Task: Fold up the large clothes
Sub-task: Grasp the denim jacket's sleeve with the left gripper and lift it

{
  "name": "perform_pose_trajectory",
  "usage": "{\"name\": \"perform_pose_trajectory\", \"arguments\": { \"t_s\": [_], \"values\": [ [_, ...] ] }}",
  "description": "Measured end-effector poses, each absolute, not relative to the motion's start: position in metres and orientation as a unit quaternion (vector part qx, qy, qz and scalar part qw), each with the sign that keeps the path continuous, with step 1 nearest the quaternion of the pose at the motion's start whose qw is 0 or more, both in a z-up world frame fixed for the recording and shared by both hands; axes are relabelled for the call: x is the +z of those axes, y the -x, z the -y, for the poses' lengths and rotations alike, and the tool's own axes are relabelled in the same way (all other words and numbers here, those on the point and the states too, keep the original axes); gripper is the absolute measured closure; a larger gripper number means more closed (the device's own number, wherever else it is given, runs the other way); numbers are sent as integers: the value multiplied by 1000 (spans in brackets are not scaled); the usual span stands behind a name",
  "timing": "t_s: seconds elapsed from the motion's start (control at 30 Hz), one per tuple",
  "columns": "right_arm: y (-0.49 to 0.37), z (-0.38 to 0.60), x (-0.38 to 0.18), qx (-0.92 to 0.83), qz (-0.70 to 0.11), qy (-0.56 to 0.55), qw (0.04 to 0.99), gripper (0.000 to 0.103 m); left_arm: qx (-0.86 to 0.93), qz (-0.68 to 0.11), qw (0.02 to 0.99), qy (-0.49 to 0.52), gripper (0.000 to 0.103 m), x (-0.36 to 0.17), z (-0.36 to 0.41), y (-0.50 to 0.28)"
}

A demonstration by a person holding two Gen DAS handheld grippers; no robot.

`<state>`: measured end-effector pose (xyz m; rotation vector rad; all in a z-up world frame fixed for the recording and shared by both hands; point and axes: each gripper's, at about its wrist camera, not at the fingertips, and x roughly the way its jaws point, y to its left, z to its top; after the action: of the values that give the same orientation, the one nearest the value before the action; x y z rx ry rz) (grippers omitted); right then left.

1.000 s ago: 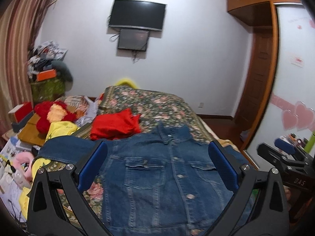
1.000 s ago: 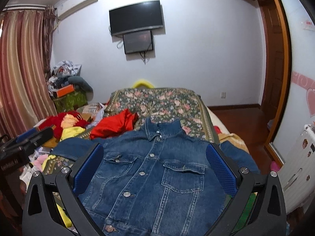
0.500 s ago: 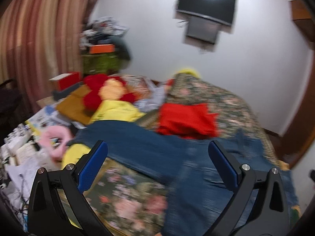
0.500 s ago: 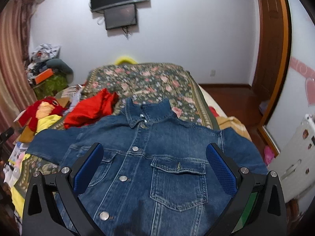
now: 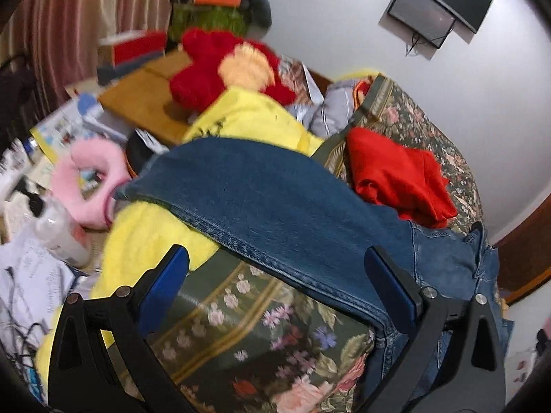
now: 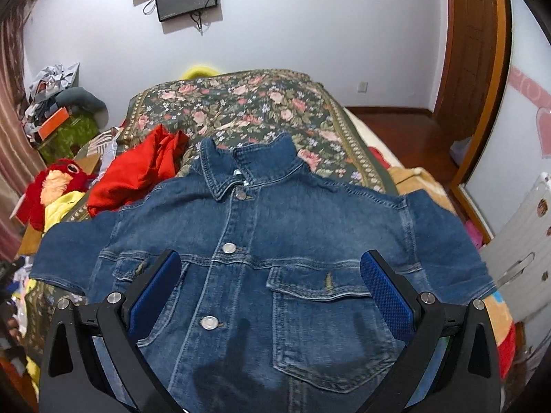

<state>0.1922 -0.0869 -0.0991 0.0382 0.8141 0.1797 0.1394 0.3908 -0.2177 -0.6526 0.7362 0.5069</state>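
A blue denim jacket (image 6: pixel 261 247) lies front up and buttoned on the flowered bed cover (image 6: pixel 248 99), collar toward the far wall. My right gripper (image 6: pixel 270 292) is open and empty just above the jacket's chest, between its two pockets. In the left wrist view the jacket's left sleeve (image 5: pixel 261 199) stretches out over the bed's left edge. My left gripper (image 5: pixel 275 285) is open and empty, hovering close over the sleeve's lower seam. The sleeve's cuff hangs past the edge onto yellow cloth.
A red garment (image 5: pixel 396 172) lies on the bed beside the jacket's shoulder, also in the right wrist view (image 6: pixel 137 172). Left of the bed are a yellow cloth (image 5: pixel 251 117), a red plush toy (image 5: pixel 220 65), a pink ring (image 5: pixel 86 179), papers and boxes. A white cabinet (image 6: pixel 516 251) stands right.
My left gripper has swung left and down from the jacket's front to its left sleeve at the bed's edge. My right gripper has moved lower and closer over the jacket's chest.
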Motion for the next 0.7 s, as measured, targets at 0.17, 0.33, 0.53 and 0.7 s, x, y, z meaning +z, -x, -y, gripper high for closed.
{"name": "perform_pose_trajectory", "arguments": {
  "t_s": [0.17,0.33,0.53,0.7],
  "values": [
    [-198,83,-101,82,-401,-26,912,0,197,-344,818,416,14,-248,-424,-144],
    [-200,83,-100,79,-401,-31,912,0,195,-333,800,459,19,-260,-443,-147],
    [-202,84,-100,84,-405,-42,910,0,218,-327,793,465,29,-265,-469,-157],
    [-199,86,-98,88,-402,-49,910,0,271,-326,781,458,50,-274,-491,-163]
  ]
}}
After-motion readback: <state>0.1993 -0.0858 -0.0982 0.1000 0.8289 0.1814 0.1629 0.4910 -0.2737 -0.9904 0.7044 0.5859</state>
